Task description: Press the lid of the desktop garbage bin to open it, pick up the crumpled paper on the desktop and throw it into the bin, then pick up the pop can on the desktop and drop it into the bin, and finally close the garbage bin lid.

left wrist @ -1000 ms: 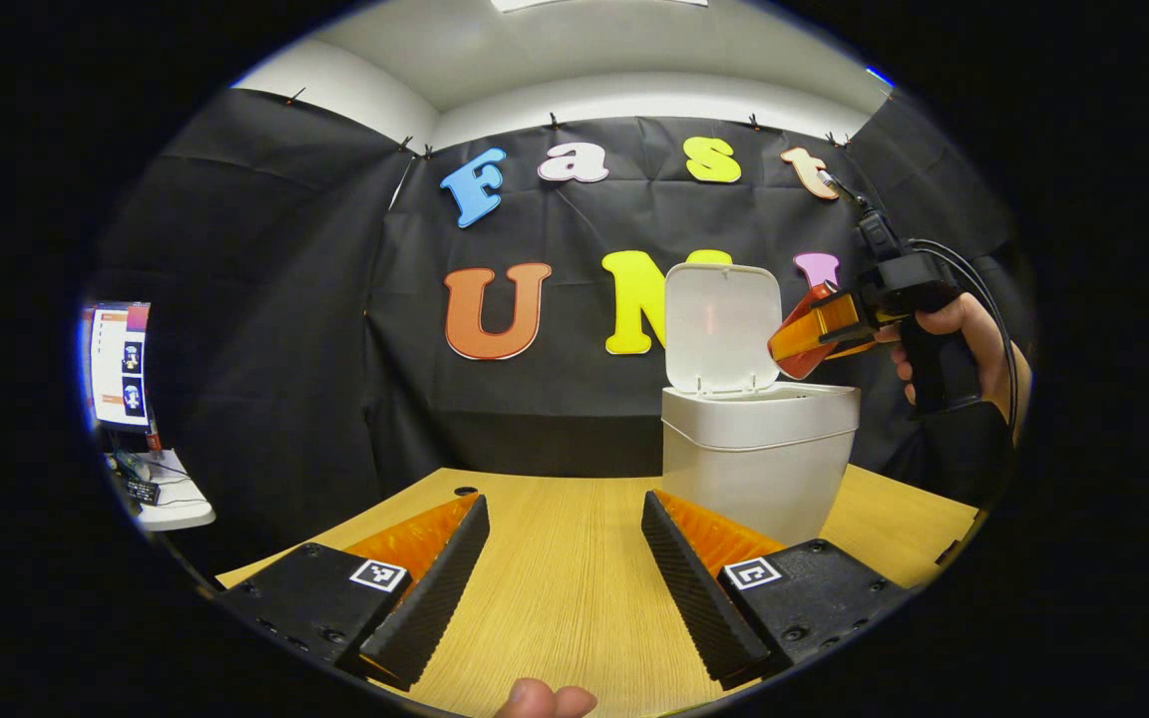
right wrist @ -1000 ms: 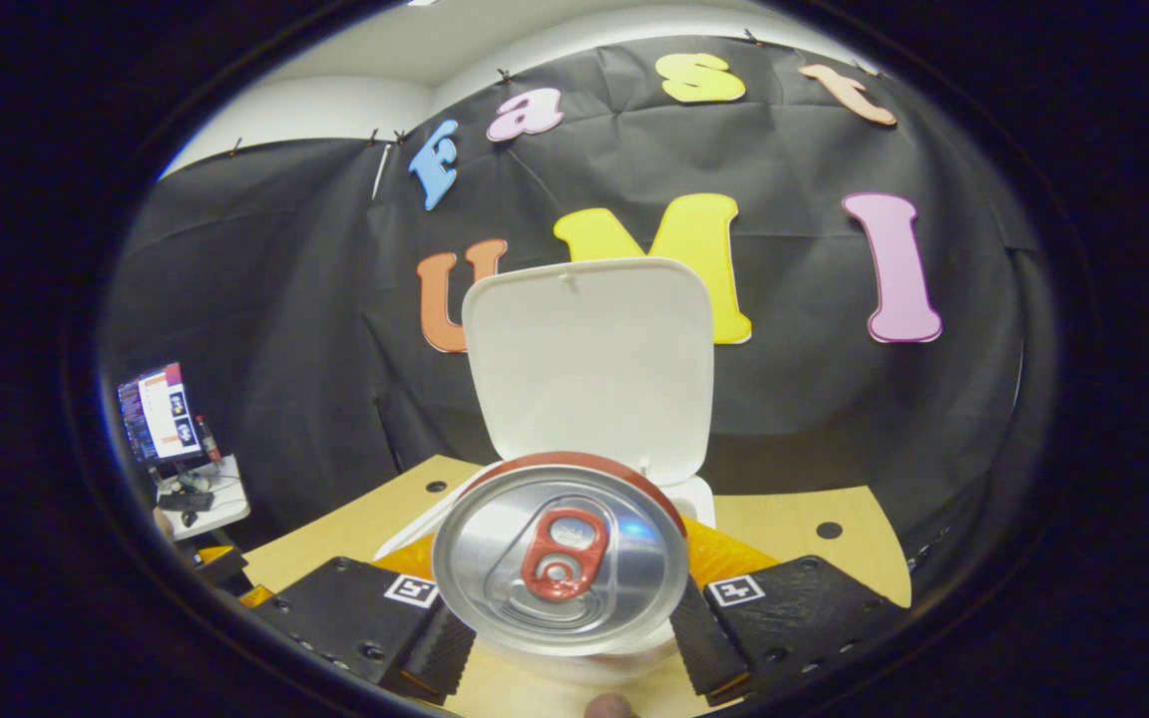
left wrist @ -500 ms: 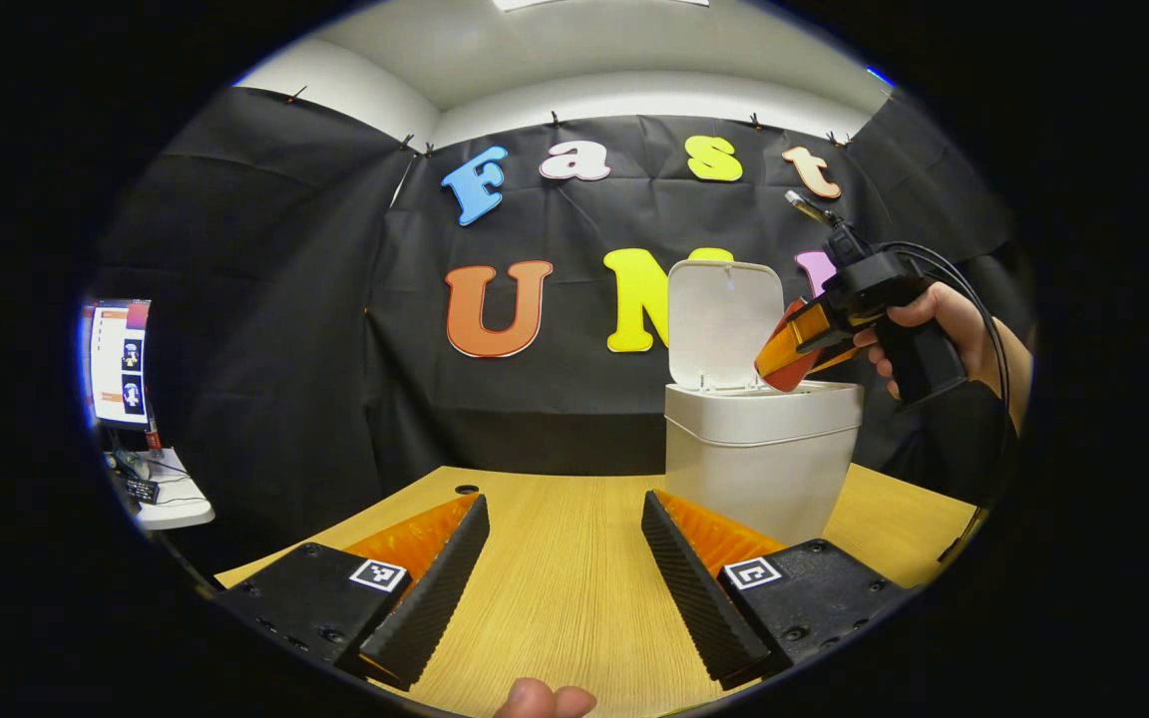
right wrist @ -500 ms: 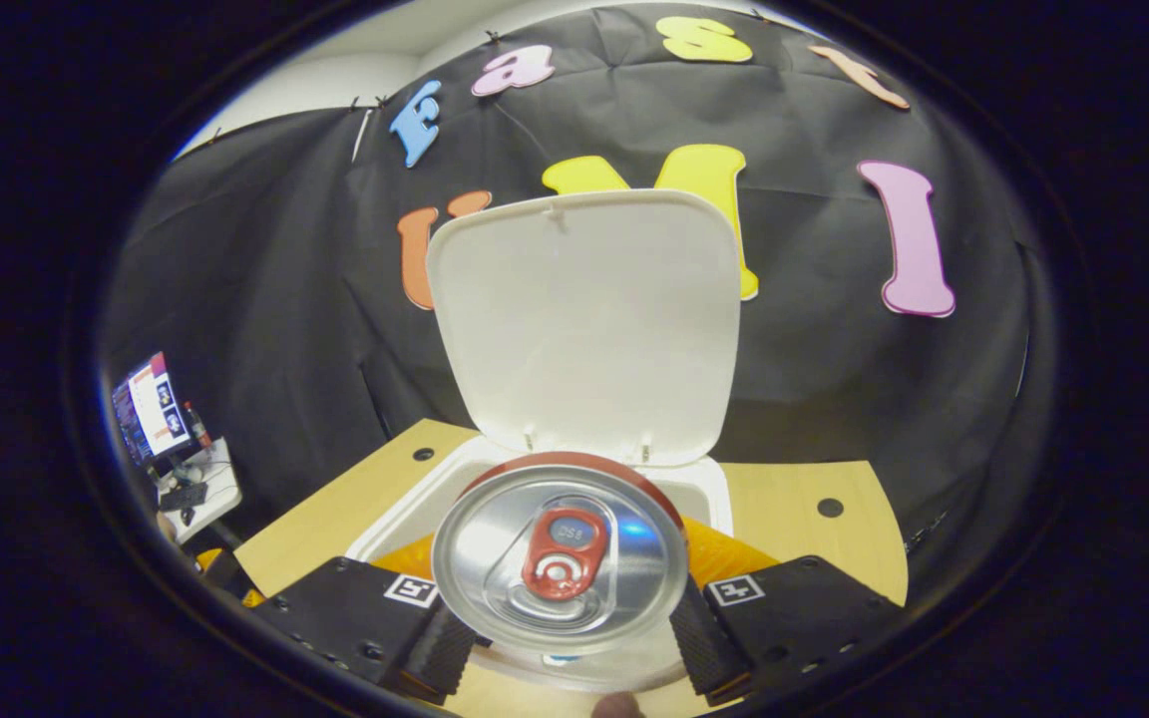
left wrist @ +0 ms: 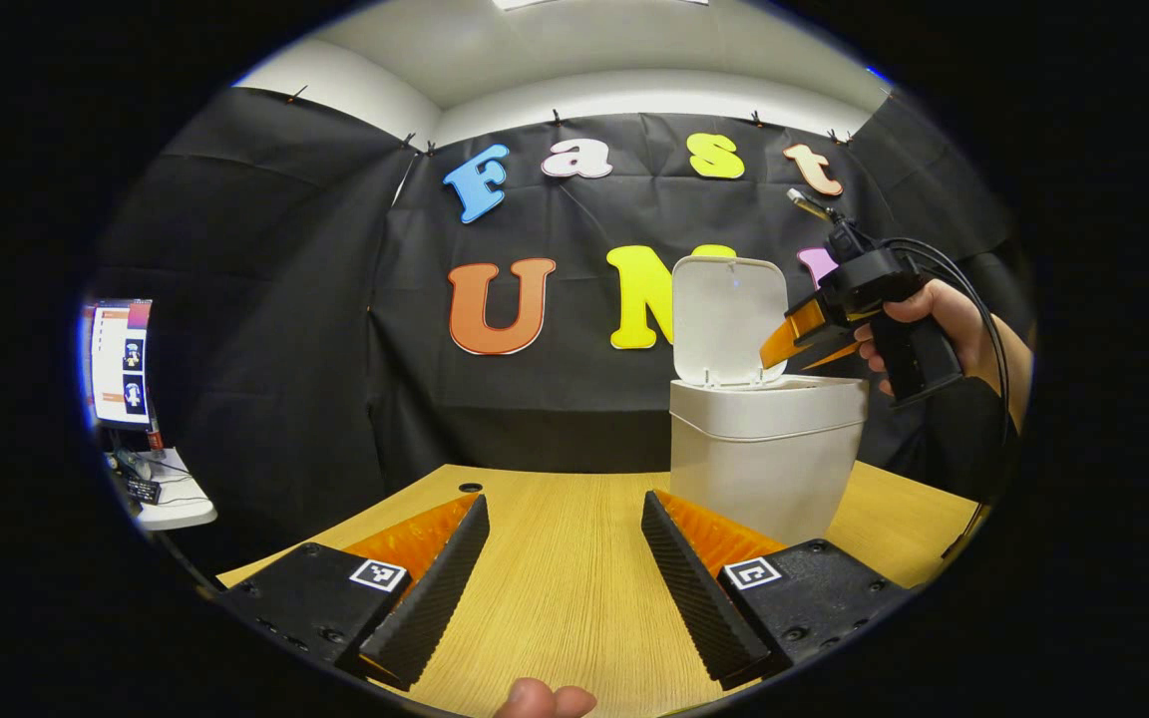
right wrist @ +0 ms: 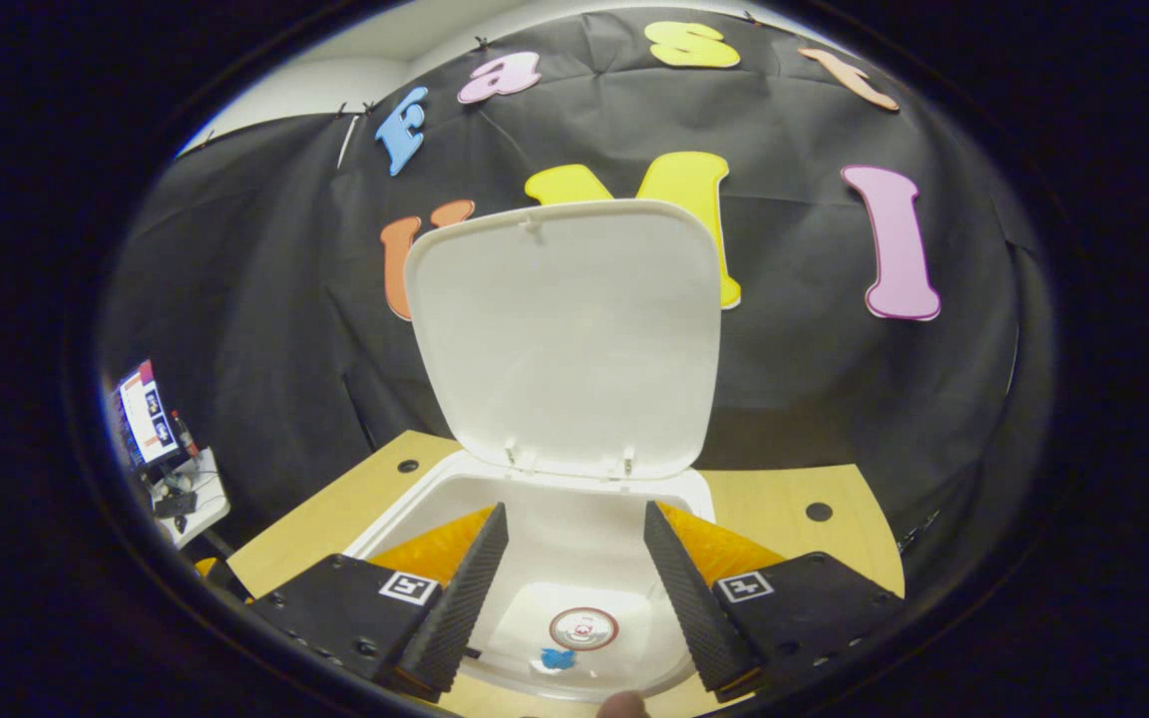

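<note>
The white bin (left wrist: 762, 454) stands on the wooden table (left wrist: 555, 588) at the right, its lid (left wrist: 729, 319) swung upright. My right gripper (left wrist: 770, 356), held in a hand (left wrist: 944, 314), hovers tilted over the bin's mouth. In the right gripper view that gripper (right wrist: 574, 511) is open and looks down into the bin (right wrist: 415, 504). The pop can (right wrist: 583, 628) lies at the bottom, with a small blue scrap (right wrist: 558, 658) beside it. The raised lid (right wrist: 565, 339) stands behind the opening. My left gripper (left wrist: 565, 504) is open above the table, left of the bin, with nothing between its fingers.
A monitor on a small side desk (left wrist: 121, 364) stands beyond the table's left edge, and the right gripper view has it too (right wrist: 146, 419). The tabletop has small round holes (left wrist: 470, 488) (right wrist: 818, 512). A cable trails from the right gripper's handle (left wrist: 973, 289).
The right gripper tilted down over the bin and opened. The pop can left its fingers and dropped to the bin's bottom. The left gripper stayed put.
</note>
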{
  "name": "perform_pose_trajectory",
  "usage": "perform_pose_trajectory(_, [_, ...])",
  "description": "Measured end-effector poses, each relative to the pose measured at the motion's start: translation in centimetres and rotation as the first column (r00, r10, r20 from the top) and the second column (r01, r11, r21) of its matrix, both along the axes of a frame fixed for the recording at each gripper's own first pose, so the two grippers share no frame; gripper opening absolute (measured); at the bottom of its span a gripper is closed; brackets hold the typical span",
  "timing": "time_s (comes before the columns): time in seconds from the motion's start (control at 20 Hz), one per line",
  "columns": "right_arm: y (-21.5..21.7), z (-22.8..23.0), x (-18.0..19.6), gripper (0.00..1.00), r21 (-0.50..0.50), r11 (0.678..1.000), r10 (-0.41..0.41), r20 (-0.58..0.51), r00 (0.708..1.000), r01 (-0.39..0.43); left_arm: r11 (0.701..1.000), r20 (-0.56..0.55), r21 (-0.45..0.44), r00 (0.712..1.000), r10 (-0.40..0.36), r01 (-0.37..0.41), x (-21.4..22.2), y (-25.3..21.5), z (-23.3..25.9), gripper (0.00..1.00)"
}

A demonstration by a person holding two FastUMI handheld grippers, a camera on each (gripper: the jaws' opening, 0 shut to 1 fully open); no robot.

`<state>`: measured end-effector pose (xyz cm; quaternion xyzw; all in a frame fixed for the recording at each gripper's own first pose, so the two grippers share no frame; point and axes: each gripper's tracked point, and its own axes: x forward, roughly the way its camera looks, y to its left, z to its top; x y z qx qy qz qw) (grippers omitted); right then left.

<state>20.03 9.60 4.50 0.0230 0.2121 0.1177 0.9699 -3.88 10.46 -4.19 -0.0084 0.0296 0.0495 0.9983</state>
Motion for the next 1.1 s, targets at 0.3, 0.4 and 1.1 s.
perform_pose_trajectory(0.3, [-0.9, 4.2, -1.3, 0.87, -0.004, 0.999, -0.041, 0.139, 0.99, 0.042, 1.0, -0.007, -0.011, 1.0, -0.025, 0.025, 0.3, -1.4, -0.4, 0.99])
perform_pose_trajectory(0.4, [-0.8, 5.8, -1.9, 0.91, -0.022, 0.999, -0.036, 0.183, 0.983, 0.041, 0.999, -0.01, -0.012, 0.999, -0.032, 0.032, 0.4, -1.6, -0.6, 0.99])
perform_pose_trajectory(1.1, [1.0, 19.0, 2.9, 0.92, 0.002, 0.997, -0.076, 0.378, 0.923, 0.082, 0.998, 0.035, -0.046, 0.999, -0.037, 0.038, 0.1, -1.0, 1.2, 0.99])
